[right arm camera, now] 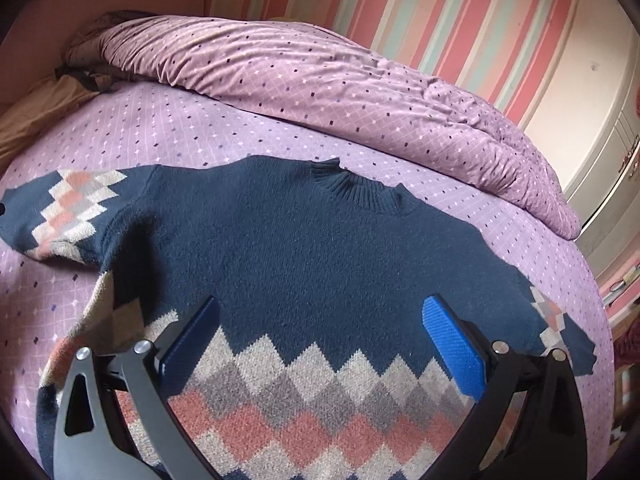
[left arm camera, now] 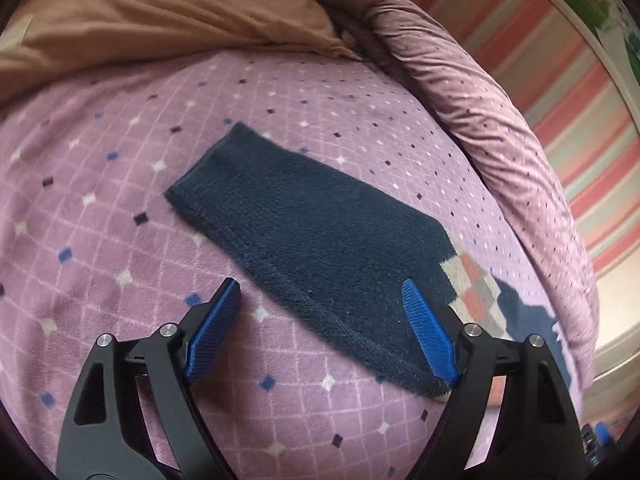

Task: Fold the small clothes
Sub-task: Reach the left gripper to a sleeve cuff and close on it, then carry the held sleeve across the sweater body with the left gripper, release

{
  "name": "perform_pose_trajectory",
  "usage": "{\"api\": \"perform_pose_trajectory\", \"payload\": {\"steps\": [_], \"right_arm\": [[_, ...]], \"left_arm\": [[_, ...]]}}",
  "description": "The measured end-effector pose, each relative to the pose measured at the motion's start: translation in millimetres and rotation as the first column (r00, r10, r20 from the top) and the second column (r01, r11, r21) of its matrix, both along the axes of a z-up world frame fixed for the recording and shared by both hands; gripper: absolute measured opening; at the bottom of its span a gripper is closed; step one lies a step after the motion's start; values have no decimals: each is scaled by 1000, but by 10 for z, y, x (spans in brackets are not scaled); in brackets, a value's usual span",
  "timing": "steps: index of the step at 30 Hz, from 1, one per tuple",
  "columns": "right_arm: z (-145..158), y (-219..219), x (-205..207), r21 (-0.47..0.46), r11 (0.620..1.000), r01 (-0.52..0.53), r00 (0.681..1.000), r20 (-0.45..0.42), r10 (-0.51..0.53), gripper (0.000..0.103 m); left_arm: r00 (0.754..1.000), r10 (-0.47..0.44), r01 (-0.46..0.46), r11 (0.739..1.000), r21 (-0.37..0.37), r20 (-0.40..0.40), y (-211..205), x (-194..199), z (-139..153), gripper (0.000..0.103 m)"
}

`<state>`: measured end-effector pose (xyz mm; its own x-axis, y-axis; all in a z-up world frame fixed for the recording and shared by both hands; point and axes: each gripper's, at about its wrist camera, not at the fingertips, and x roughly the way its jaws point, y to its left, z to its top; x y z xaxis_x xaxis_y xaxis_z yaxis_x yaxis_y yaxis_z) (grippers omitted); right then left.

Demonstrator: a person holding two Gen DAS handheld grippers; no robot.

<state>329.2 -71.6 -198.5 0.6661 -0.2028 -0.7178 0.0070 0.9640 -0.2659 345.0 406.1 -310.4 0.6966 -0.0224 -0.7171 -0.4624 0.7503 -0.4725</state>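
Observation:
A small navy knit sweater (right arm camera: 304,240) with a band of grey, cream and salmon diamonds lies flat on the purple checked bedspread (right arm camera: 180,128), collar away from me. Its left sleeve (left arm camera: 304,232) stretches out flat in the left wrist view, cuff at the far end. My left gripper (left arm camera: 320,312) is open and empty, hovering over the sleeve's near part; its right finger is above the sleeve edge. My right gripper (right arm camera: 320,328) is open and empty above the sweater's chest. The right sleeve (right arm camera: 560,324) reaches to the right.
A rumpled purple duvet (right arm camera: 340,80) is heaped along the far side of the bed, also showing in the left wrist view (left arm camera: 480,120). A tan pillow (left arm camera: 160,20) lies at the head. A striped wall (right arm camera: 400,4) stands behind, with a white cabinet (right arm camera: 600,128) at right.

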Motion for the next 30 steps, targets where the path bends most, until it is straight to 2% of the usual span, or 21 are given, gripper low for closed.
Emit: {"api": "perform_pose_trajectory", "payload": {"steps": [4,9,11,13,15,16,18,20,23,26,30], "right_arm": [[50,19,55,-25,999,-19,1000,0,19,101],[92,-4,79,-46,999,-19,1000,-5,19,101],[104,-25,75,-45,999,-14,1000,-8,14,101],[112,-34,72,-49,999,-11,1000,-14,10,101],[118,-48,63,-52,999,-9,1000,-18,8,101],[120,-55,53,-53,999,-8,1000,-19,7,101],[127,-73,47,-54,999,-5,1000,-22,4,101],[138,-96,38,-50,999,-1,1000,-23,-1,101],[155,-143,21,-45,999,5,1000,-27,-6,101],[183,-200,1,-46,999,9,1000,-25,-10,101],[261,-347,-63,-39,999,30,999,-13,-30,101]], "left_arm": [[1000,18,-17,999,42,-18,4,113,7,83],[997,81,-81,997,4,-6,208,194,-6,83],[996,92,-92,995,23,-9,255,217,6,82],[995,101,-100,994,48,-20,290,248,16,75],[993,105,-100,992,79,-53,306,289,12,44],[992,103,-96,990,103,-70,306,307,16,40],[992,97,-86,988,128,-77,306,307,27,25],[992,92,-76,984,160,-91,306,306,44,14],[992,63,-40,978,206,-106,269,330,81,9],[992,40,0,949,314,-123,110,378,205,8],[997,-28,55,913,403,-72,-209,386,537,7]]}}
